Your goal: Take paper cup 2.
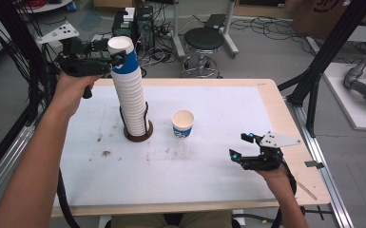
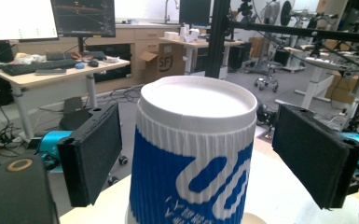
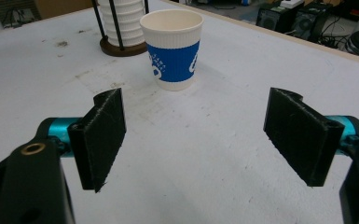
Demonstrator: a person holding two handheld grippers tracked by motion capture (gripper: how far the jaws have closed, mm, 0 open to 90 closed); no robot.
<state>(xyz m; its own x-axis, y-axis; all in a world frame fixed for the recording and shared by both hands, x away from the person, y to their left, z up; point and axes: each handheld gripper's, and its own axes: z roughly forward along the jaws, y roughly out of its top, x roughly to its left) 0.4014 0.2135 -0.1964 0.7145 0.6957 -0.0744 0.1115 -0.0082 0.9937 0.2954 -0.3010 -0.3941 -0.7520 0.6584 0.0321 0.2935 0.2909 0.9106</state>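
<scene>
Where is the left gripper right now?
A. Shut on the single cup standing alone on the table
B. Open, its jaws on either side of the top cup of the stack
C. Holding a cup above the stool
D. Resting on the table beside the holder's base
B: the left gripper has both jaws standing apart from the top cup of the stack, with gaps visible on each side.

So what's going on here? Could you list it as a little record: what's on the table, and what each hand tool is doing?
Cup stack: tall pile of nested paper cups in a round stand with black rods
Top cup: blue and white, between the left jaws, gaps on both sides
Left gripper: open, at the top of the stack
Single cup: upright, empty, right of the stand
Right gripper: open, holding nothing, pointing toward the single cup
Table: white, smudged
</scene>
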